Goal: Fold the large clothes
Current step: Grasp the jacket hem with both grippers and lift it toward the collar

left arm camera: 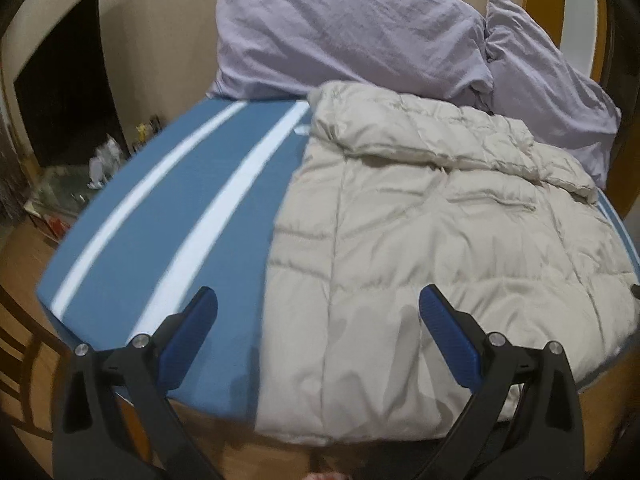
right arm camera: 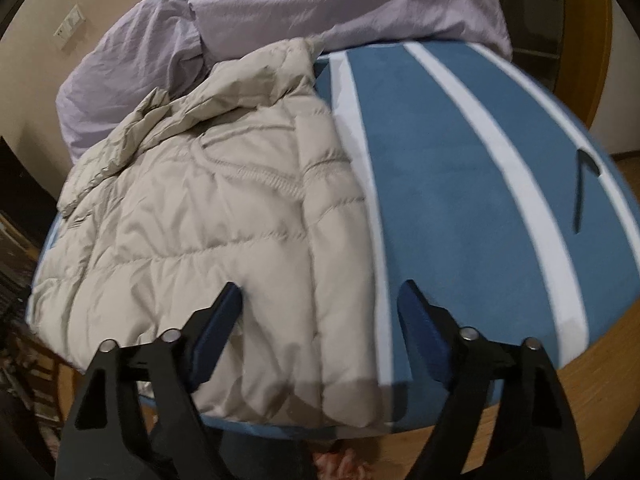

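Note:
A beige quilted puffer jacket lies folded lengthwise on a blue mat with white stripes. In the right wrist view the jacket covers the left half of the mat. My left gripper is open and empty, held above the jacket's near left edge. My right gripper is open and empty, held above the jacket's near right edge. A sleeve with a ribbed cuff lies folded across the jacket.
Two lilac pillows lean against the wall behind the jacket and also show in the right wrist view. The mat rests on a wooden table. A dark strap lies on the mat's right side. Clutter sits far left.

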`<act>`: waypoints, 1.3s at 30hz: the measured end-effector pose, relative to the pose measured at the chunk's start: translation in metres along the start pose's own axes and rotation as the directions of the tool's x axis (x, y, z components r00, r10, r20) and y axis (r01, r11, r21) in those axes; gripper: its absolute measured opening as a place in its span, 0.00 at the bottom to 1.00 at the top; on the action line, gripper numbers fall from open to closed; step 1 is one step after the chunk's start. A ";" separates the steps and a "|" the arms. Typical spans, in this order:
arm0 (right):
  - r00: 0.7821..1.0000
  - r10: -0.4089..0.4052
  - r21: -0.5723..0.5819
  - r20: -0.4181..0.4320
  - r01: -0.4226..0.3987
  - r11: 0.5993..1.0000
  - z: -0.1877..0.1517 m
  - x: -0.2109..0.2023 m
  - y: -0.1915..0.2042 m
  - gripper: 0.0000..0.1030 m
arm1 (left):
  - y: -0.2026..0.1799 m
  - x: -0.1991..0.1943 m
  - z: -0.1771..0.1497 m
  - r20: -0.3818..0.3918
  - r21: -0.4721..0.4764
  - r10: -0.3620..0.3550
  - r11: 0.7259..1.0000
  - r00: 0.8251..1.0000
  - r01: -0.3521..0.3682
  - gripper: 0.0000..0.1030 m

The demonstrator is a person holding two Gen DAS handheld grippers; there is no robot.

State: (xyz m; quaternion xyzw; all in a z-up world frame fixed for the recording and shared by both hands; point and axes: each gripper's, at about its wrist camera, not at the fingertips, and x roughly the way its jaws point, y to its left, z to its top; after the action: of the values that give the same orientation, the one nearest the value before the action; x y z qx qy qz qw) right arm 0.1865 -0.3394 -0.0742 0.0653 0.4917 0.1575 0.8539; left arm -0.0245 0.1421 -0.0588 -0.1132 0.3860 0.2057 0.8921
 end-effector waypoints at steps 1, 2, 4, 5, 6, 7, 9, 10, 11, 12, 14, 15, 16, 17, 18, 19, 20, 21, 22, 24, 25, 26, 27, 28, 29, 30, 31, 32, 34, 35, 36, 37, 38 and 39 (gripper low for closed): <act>1.000 0.016 0.003 -0.007 -0.016 1.000 -0.002 0.001 0.000 0.74 | 0.000 0.001 -0.002 -0.008 0.003 -0.007 1.000 1.000 0.007 0.98; 1.000 0.015 0.000 0.000 -0.015 1.000 -0.002 0.001 0.001 0.74 | 0.000 0.003 -0.005 -0.018 0.010 -0.013 1.000 1.000 0.013 0.98; 1.000 0.024 -0.010 0.001 -0.024 1.000 -0.005 0.001 0.003 0.72 | -0.001 0.008 -0.009 -0.038 0.017 -0.020 1.000 0.999 0.020 0.98; 1.000 0.029 -0.013 0.001 -0.029 0.999 -0.005 0.001 0.003 0.68 | -0.001 0.010 -0.011 -0.050 0.014 -0.029 0.999 0.998 0.030 0.98; 0.999 0.038 -0.015 -0.002 -0.038 0.999 -0.006 0.001 0.004 0.64 | 0.000 0.013 -0.013 -0.063 0.004 -0.046 0.999 0.997 0.046 0.97; 0.999 0.048 -0.015 -0.003 -0.048 0.999 -0.006 0.000 0.005 0.62 | 0.000 0.014 -0.015 -0.072 -0.006 -0.061 0.998 0.996 0.061 0.95; 0.998 0.061 -0.013 -0.002 -0.061 0.998 -0.006 0.000 0.005 0.54 | 0.002 0.018 -0.018 -0.098 -0.037 -0.111 0.993 0.989 0.108 0.82; 0.998 0.070 -0.011 -0.002 -0.070 0.998 -0.006 0.000 0.005 0.51 | 0.002 0.019 -0.018 -0.104 -0.050 -0.125 0.991 0.987 0.120 0.80; 0.997 0.080 -0.006 -0.001 -0.080 0.997 -0.007 0.000 0.005 0.47 | 0.001 0.019 -0.019 -0.102 -0.058 -0.130 0.991 0.986 0.124 0.76; 0.996 0.090 0.000 0.002 -0.090 0.996 -0.008 -0.001 0.005 0.41 | 0.000 0.019 -0.019 -0.100 -0.056 -0.132 0.990 0.986 0.127 0.71; 0.993 0.114 0.008 0.012 -0.114 0.993 -0.008 -0.002 0.004 0.31 | -0.003 0.017 -0.019 -0.097 -0.039 -0.138 0.990 0.986 0.134 0.60; 0.992 0.122 0.012 0.018 -0.123 0.992 -0.008 -0.004 0.004 0.26 | -0.005 0.016 -0.018 -0.094 -0.034 -0.137 0.990 0.986 0.135 0.51; 0.990 0.136 0.017 0.029 -0.136 0.991 -0.008 -0.006 0.003 0.23 | -0.006 0.014 -0.017 -0.088 -0.028 -0.137 0.990 0.987 0.135 0.48; 0.989 0.143 0.021 0.036 -0.144 0.989 -0.008 -0.007 0.003 0.20 | -0.007 0.012 -0.016 -0.082 -0.025 -0.141 0.990 0.987 0.139 0.40; 0.988 0.151 0.024 0.045 -0.152 0.988 -0.007 -0.010 0.003 0.17 | -0.008 0.010 -0.014 -0.075 -0.026 -0.150 0.989 0.986 0.148 0.33; 0.986 0.158 0.026 0.059 -0.159 0.987 -0.006 -0.013 0.003 0.16 | -0.009 0.008 -0.013 -0.072 -0.027 -0.153 0.988 0.986 0.152 0.31; 0.984 0.162 0.025 0.068 -0.164 0.986 -0.004 -0.015 0.004 0.15 | -0.010 0.007 -0.011 -0.070 -0.026 -0.155 0.988 0.985 0.154 0.26; 0.983 0.165 0.024 0.082 -0.167 0.986 -0.002 -0.018 0.005 0.14 | -0.011 0.005 -0.009 -0.066 -0.023 -0.157 0.987 0.985 0.156 0.23; 0.981 0.168 0.019 0.099 -0.170 0.985 0.000 -0.023 0.007 0.13 | -0.013 0.001 -0.006 -0.056 -0.016 -0.156 0.988 0.986 0.155 0.21; 0.977 0.169 0.012 0.129 -0.172 0.985 0.006 -0.030 0.011 0.13 | -0.013 -0.003 -0.001 -0.043 -0.013 -0.158 0.987 0.986 0.158 0.19; 0.975 0.171 0.005 0.143 -0.173 0.985 0.010 -0.033 0.013 0.13 | -0.013 -0.006 0.002 -0.033 -0.014 -0.162 0.987 0.986 0.162 0.19; 0.972 0.170 -0.005 0.162 -0.172 0.985 0.016 -0.039 0.017 0.13 | -0.014 -0.009 0.006 -0.024 -0.012 -0.164 0.986 0.986 0.164 0.19; 0.970 0.170 -0.013 0.176 -0.171 0.985 0.022 -0.043 0.020 0.12 | -0.014 -0.012 0.013 -0.013 -0.008 -0.163 0.987 0.987 0.163 0.18; 0.968 0.169 -0.019 0.185 -0.169 0.985 0.026 -0.045 0.022 0.12 | -0.015 -0.014 0.017 -0.006 -0.005 -0.160 0.987 0.987 0.160 0.18; 0.965 0.168 -0.027 0.200 -0.166 0.986 0.033 -0.049 0.026 0.12 | -0.016 -0.016 0.023 0.004 0.000 -0.157 0.988 0.988 0.157 0.18; 0.963 0.168 -0.036 0.213 -0.164 0.986 0.039 -0.052 0.030 0.12 | -0.018 -0.019 0.030 0.018 0.010 -0.150 0.989 0.989 0.150 0.17; 0.960 0.166 -0.043 0.226 -0.161 0.986 0.045 -0.055 0.033 0.12 | -0.021 -0.021 0.035 0.030 0.020 -0.141 0.990 0.990 0.141 0.17; 0.957 0.161 -0.051 0.242 -0.153 0.987 0.053 -0.058 0.038 0.12 | -0.023 -0.023 0.042 0.043 0.031 -0.133 0.991 0.990 0.132 0.17; 0.951 0.143 -0.067 0.276 -0.129 0.989 0.070 -0.062 0.047 0.12 | -0.030 -0.025 0.058 0.074 0.055 -0.108 0.993 0.991 0.104 0.17; 0.948 0.137 -0.071 0.287 -0.122 0.990 0.076 -0.062 0.050 0.12 | -0.032 -0.025 0.065 0.082 0.061 -0.102 0.993 0.991 0.097 0.17; 0.946 0.130 -0.072 0.297 -0.114 0.991 0.083 -0.062 0.054 0.12 | -0.034 -0.024 0.075 0.094 0.067 -0.092 0.994 0.991 0.086 0.16; 0.943 0.122 -0.073 0.310 -0.105 0.992 0.093 -0.062 0.058 0.12 | -0.036 -0.023 0.082 0.098 0.069 -0.087 0.994 0.991 0.080 0.16; 0.941 0.117 -0.073 0.319 -0.099 0.992 0.101 -0.061 0.061 0.12 | -0.037 -0.022 0.090 0.104 0.070 -0.081 0.995 0.991 0.074 0.16; 0.939 0.112 -0.074 0.326 -0.093 0.993 0.106 -0.060 0.063 0.12 | -0.039 -0.019 0.102 0.111 0.069 -0.073 0.995 0.991 0.065 0.16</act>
State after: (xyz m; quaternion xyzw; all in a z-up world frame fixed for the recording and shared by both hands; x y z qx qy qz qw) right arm 0.2368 -0.2958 0.0453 0.0914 0.3334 0.2026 0.9162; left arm 0.0465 0.1389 0.0256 -0.0853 0.3371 0.1680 0.9224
